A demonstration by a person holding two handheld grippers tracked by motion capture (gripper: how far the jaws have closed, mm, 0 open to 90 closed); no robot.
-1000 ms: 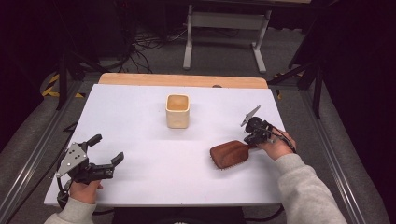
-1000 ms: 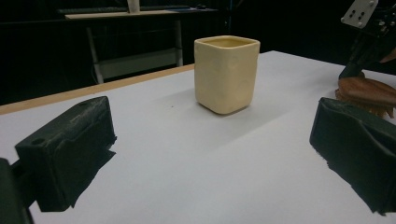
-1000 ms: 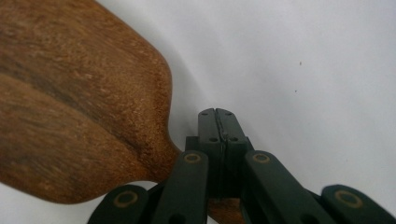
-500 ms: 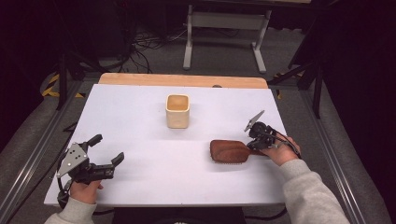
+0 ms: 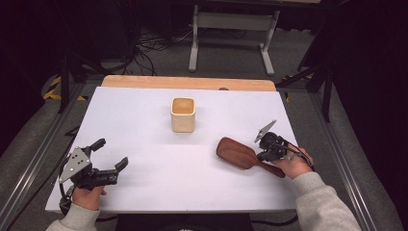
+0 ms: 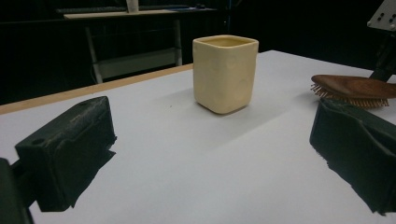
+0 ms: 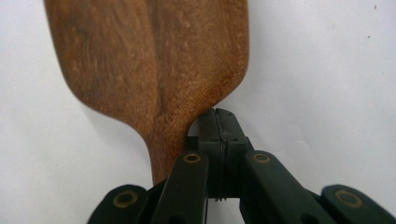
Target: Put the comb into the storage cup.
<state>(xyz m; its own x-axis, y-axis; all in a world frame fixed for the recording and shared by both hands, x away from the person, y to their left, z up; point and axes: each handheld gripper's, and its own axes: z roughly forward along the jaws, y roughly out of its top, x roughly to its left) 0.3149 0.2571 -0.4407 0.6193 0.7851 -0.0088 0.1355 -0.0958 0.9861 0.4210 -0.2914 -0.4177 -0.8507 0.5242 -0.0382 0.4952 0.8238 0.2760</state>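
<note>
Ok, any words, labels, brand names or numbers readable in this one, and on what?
None can be read. The cream cup, the wooden hairbrush, the white table and both grippers, left and right, bear no print. The yellow-black floor tape is stripes, no words.

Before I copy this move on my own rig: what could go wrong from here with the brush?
The right gripper is shut beside the wooden hairbrush at its neck, not around it, so a push may make the brush pivot or slide away. The brush lies bristles down, which could drag on the white table. If pushed onward, it might knock the cream cup.
</note>
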